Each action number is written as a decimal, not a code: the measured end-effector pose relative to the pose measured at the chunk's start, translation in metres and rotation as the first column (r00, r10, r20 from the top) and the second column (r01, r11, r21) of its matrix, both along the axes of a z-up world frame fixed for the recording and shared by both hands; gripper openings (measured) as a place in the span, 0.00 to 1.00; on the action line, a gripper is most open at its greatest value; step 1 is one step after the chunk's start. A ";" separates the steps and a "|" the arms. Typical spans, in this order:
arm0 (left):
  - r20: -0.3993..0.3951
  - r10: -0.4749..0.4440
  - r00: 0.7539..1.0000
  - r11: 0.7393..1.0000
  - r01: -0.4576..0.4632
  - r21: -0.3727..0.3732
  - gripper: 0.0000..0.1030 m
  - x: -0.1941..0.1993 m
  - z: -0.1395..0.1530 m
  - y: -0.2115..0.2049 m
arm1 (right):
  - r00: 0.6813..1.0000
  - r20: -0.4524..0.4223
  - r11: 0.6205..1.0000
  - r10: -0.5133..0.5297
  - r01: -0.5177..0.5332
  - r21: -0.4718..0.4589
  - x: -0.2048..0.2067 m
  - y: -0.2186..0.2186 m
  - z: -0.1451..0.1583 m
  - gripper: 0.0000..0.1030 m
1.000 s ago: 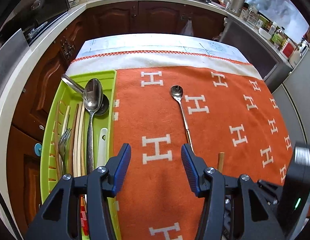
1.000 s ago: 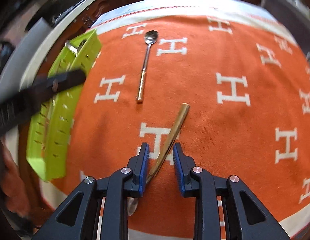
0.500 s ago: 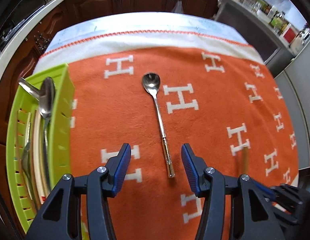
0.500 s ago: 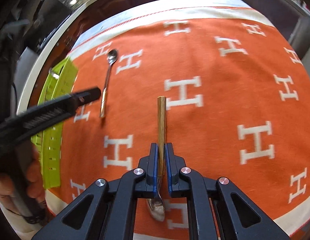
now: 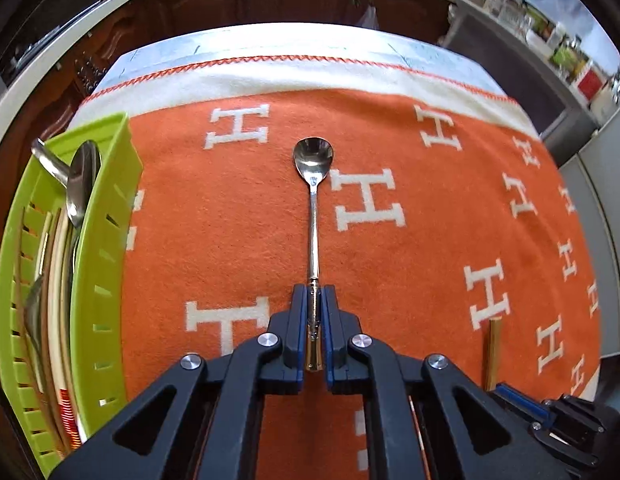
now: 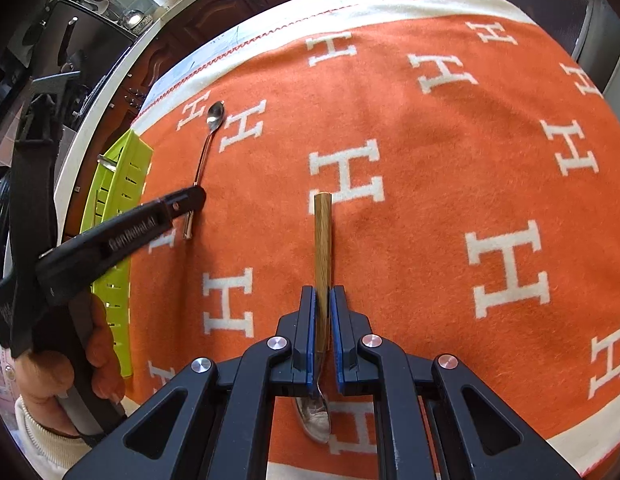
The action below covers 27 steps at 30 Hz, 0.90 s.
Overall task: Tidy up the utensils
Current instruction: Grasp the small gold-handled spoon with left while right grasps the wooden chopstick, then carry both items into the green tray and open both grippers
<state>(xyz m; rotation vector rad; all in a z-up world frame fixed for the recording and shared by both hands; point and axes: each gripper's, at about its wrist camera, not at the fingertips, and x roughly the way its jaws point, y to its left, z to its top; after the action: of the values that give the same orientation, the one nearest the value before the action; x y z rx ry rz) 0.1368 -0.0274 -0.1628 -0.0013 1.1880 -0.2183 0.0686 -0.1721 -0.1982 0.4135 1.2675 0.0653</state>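
Note:
A slim silver spoon (image 5: 313,220) lies on the orange blanket (image 5: 214,240), bowl pointing away. My left gripper (image 5: 314,292) is closing its jaws on the spoon's handle end, and the blue pads press it from both sides. In the right wrist view my right gripper (image 6: 322,294) is shut on a spoon with a wooden handle (image 6: 323,236). Its metal bowl (image 6: 314,420) shows under the fingers. The left gripper (image 6: 194,196) and the silver spoon (image 6: 215,118) appear there at the left. The wooden handle (image 5: 493,352) also shows at the lower right of the left wrist view.
A lime green slotted tray (image 5: 106,216) sits at the blanket's left edge and holds a large spoon (image 5: 84,180), a fork and several other utensils. A hand (image 6: 102,352) holds the left gripper. Kitchen cabinets and a counter ring the table.
The left gripper came down over the silver spoon and shut on its handle. The right gripper closed on the wooden-handled spoon, which now points straight ahead.

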 end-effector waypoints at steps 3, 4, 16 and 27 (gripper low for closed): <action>0.019 0.009 1.000 1.000 -0.009 -0.023 0.04 -0.003 0.001 0.007 | 1.000 0.009 1.000 -0.009 0.009 0.011 -0.005 -0.003 0.002 0.06; 0.020 0.011 1.000 0.999 -0.011 -0.030 0.04 -0.004 0.001 0.009 | 1.000 0.015 1.000 -0.015 0.014 0.017 -0.009 -0.006 0.005 0.06; 0.037 0.024 0.999 0.997 -0.021 -0.080 0.04 -0.023 0.015 0.036 | 0.998 0.039 0.998 -0.058 0.057 0.041 -0.021 -0.019 0.021 0.06; 0.094 0.032 0.995 0.992 -0.020 -0.122 0.04 -0.063 0.053 0.054 | 0.997 0.072 0.995 -0.019 0.011 0.102 -0.027 -0.010 0.042 0.06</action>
<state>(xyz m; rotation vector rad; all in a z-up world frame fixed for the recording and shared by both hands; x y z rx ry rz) 0.0738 0.0268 -0.1100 -0.1117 1.0768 -0.2642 0.0417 -0.1816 -0.1559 0.5038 1.1919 0.1313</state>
